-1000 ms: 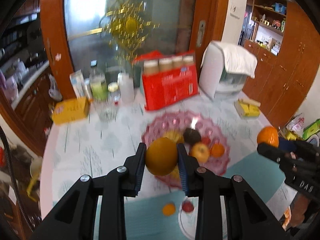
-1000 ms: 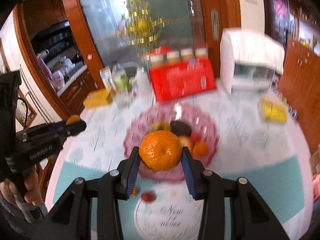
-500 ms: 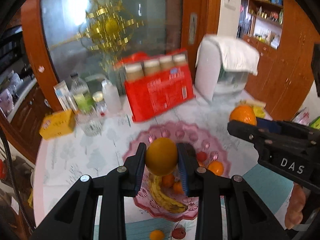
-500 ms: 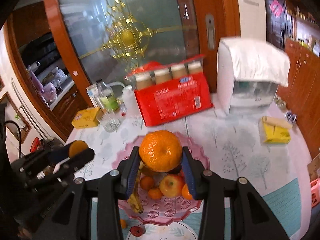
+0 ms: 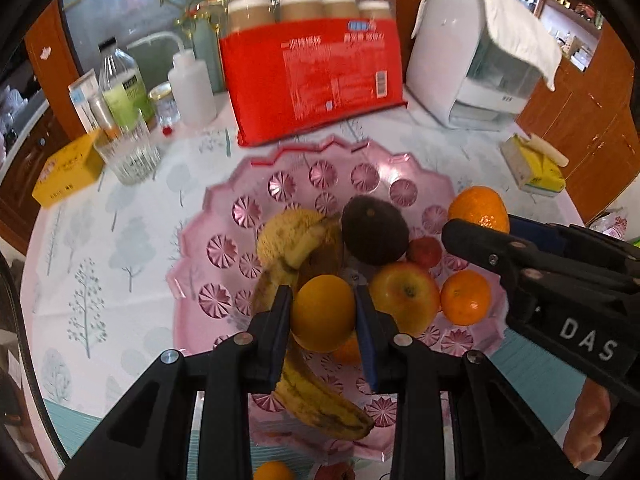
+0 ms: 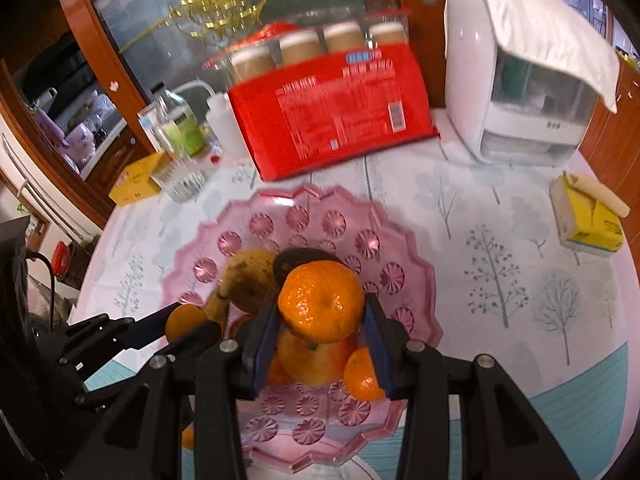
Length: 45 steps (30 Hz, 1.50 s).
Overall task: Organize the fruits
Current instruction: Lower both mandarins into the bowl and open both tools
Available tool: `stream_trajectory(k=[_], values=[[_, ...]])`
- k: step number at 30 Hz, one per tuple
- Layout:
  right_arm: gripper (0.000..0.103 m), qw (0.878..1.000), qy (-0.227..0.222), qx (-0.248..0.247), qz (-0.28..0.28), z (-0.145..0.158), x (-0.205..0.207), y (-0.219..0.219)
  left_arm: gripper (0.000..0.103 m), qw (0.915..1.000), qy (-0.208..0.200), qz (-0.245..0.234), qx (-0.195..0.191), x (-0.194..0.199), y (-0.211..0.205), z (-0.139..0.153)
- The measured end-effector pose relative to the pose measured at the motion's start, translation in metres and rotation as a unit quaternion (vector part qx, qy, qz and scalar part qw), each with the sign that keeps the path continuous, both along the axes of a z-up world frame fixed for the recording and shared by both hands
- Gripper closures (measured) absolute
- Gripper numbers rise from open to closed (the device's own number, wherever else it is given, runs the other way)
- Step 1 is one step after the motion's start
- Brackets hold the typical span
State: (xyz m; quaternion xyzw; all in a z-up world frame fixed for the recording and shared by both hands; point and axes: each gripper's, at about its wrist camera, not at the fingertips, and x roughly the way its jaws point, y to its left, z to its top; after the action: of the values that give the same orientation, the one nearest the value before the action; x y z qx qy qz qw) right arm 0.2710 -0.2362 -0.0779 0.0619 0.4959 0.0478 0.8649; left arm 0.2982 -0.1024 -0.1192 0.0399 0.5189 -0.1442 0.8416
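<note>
My left gripper [image 5: 323, 314] is shut on a smooth orange [image 5: 322, 312], held just above the pink glass fruit plate [image 5: 248, 216]. My right gripper [image 6: 320, 308] is shut on a bumpy mandarin [image 6: 321, 300], also over the plate [image 6: 404, 248]. The plate holds a banana [image 5: 320, 400], a dark avocado [image 5: 374, 230], an apple [image 5: 404, 298], a small mandarin [image 5: 465, 298] and a small red fruit [image 5: 425, 251]. The right gripper with its mandarin [image 5: 479, 208] shows at the right in the left wrist view. The left gripper [image 6: 188, 324] shows at the left in the right wrist view.
Behind the plate stand a red carton of cups [image 5: 320, 68], a white appliance [image 5: 472, 60], bottles [image 5: 124, 92], a glass [image 5: 130, 152] and a yellow box [image 5: 66, 172]. A tissue pack [image 6: 588, 216] lies at the right. A small orange [image 5: 272, 472] and a red fruit [image 5: 334, 472] lie by the near edge.
Both grippers have moved forward and down toward the plate, each still holding its fruit. The plate now fills the middle of both views.
</note>
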Motion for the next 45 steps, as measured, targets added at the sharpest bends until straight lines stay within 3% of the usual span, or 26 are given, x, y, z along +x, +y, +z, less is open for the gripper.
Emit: stream_trajectory(k=[8,17,22,24,33,45], values=[[0.061,1.0,0.021,-0.002,0.013,-0.023,0.012,0.006,0.074,0.9997,0.02,0.009,0.005,0.01,0.0,-0.02],[0.06,0.999,0.02,-0.012,0.027,-0.026,0.014,0.016,0.073,0.9995,0.028,0.012,0.005,0.013,0.005,-0.022],[0.06,0.999,0.03,0.003,0.023,-0.027,0.013,0.016,0.059,0.9997,0.021,0.014,0.002,0.011,0.008,-0.015],[0.06,0.999,0.03,0.015,0.021,-0.024,0.013,0.014,0.045,0.9997,0.016,0.017,0.002,0.01,0.01,-0.012],[0.059,0.999,0.021,0.017,0.023,-0.014,0.006,0.017,0.028,0.9993,0.007,0.036,-0.004,0.004,0.019,-0.002],[0.059,0.999,0.02,0.035,0.016,-0.003,-0.007,0.014,0.025,0.9989,0.007,0.046,0.004,-0.009,0.028,0.01]])
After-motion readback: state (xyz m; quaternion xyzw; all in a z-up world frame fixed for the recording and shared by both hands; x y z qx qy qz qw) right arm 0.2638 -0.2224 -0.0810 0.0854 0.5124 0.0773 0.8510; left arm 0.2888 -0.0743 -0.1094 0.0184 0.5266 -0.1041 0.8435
